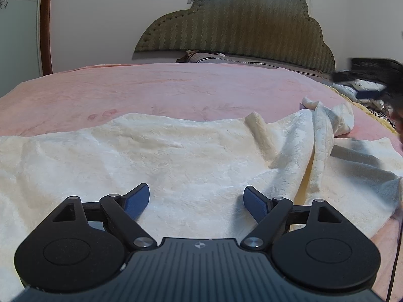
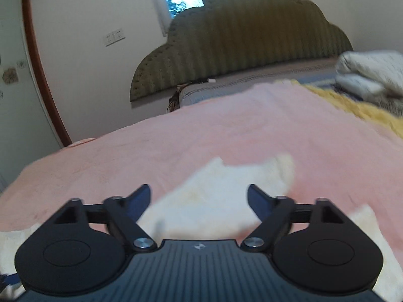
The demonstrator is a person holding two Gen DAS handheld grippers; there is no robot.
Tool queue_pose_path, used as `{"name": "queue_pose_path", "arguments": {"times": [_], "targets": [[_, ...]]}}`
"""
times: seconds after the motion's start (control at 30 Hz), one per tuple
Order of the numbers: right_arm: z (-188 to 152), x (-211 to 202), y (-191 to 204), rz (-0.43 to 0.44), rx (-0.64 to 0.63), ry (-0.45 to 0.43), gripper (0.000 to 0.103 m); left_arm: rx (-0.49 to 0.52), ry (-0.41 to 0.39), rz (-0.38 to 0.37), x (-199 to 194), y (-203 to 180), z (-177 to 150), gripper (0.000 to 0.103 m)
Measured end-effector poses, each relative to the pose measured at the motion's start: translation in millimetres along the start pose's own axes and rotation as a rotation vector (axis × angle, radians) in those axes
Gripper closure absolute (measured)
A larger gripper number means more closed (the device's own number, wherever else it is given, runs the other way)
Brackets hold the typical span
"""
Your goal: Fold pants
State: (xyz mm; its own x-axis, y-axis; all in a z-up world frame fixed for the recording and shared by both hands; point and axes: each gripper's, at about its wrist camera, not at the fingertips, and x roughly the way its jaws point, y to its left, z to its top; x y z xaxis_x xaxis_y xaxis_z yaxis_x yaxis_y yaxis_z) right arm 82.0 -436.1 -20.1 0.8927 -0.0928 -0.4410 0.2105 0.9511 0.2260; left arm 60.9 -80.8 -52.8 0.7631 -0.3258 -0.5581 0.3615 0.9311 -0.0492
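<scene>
Cream fleece pants (image 1: 176, 156) lie spread on the pink bed cover (image 1: 151, 90), with a bunched, twisted part at the right (image 1: 325, 125). My left gripper (image 1: 196, 197) is open and empty, low over the flat part of the pants. In the right wrist view, which is blurred, an end of the pants (image 2: 226, 191) lies under and ahead of my right gripper (image 2: 199, 196), which is open and holds nothing. The right gripper also shows as a dark blur at the right edge of the left wrist view (image 1: 372, 80).
An olive padded headboard (image 1: 234, 25) stands against the far wall, with a pillow (image 1: 214, 58) below it. Folded white bedding (image 2: 372, 75) and a yellow blanket (image 2: 352, 105) lie at the far right. A wooden door frame (image 1: 45, 25) is at the left.
</scene>
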Motion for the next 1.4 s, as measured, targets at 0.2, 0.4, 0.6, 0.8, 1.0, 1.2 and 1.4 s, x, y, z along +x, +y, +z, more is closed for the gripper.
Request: {"name": "queue_pose_path", "arguments": {"times": [0.2, 0.4, 0.6, 0.8, 1.0, 1.2, 1.4], "targets": [[15, 89, 73, -0.231, -0.259, 0.130, 0.013, -0.022, -0.005, -0.030, -1, 4, 0, 0.015], [-5, 92, 65, -0.528, -0.398, 0.132, 0.013, -0.030, -0.003, -0.043, 1, 6, 1, 0.013], [-18, 0, -27, -0.674, -0.207, 0.093, 0.012, -0.016, 0.003, -0.034, 2, 4, 1, 0.012], [-25, -80, -93, -0.478, 0.144, -0.055, 0.012, -0.004, 0.006, -0.021, 3, 1, 0, 0.012], [-2, -9, -53, 0.087, 0.371, 0.119, 0.013, -0.017, 0.003, -0.031, 3, 3, 0, 0.012], [-7, 56, -36, 0.108, 0.508, 0.203, 0.034, -0.033, -0.001, -0.047, 3, 6, 0, 0.010], [-5, 83, -53, 0.069, 0.569, 0.188, 0.068, -0.036, -0.001, -0.050, 2, 7, 1, 0.010]]}}
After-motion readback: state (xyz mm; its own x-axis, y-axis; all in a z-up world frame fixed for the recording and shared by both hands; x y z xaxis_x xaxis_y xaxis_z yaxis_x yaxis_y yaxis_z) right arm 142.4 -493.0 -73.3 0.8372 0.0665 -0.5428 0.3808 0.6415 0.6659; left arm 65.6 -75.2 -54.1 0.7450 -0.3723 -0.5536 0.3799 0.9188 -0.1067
